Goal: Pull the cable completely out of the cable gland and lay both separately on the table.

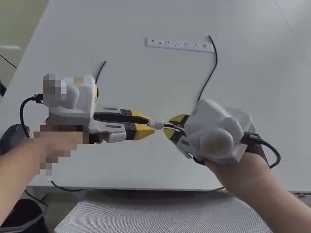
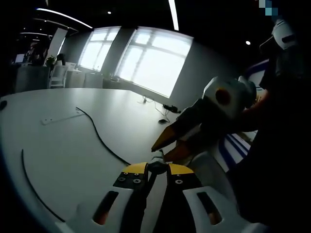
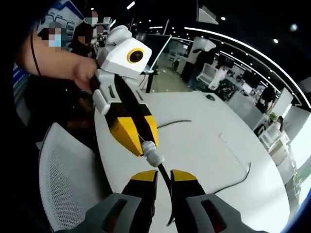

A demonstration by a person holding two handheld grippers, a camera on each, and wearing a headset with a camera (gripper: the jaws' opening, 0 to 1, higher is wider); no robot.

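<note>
Head view shows a white table [image 1: 97, 48] bearing power strip [image 1: 180, 44] and cable [image 1: 214, 68]

Open-plan office — large windows [image 2: 146, 60], ceiling strip lights [image 2: 173, 14], long white table [image 1: 146, 73], mesh office chair [image 3: 63, 179].

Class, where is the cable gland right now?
Head view centre: the cable gland hangs above the table, gripped by the left claw, with the right claw beside it.

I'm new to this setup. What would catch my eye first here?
Two hand-held grippers meet tip to tip above the near edge of the white table. The left gripper pinches a small white cable gland in its yellow fingers, and the right gripper clamps the black cable leaving it.
</note>
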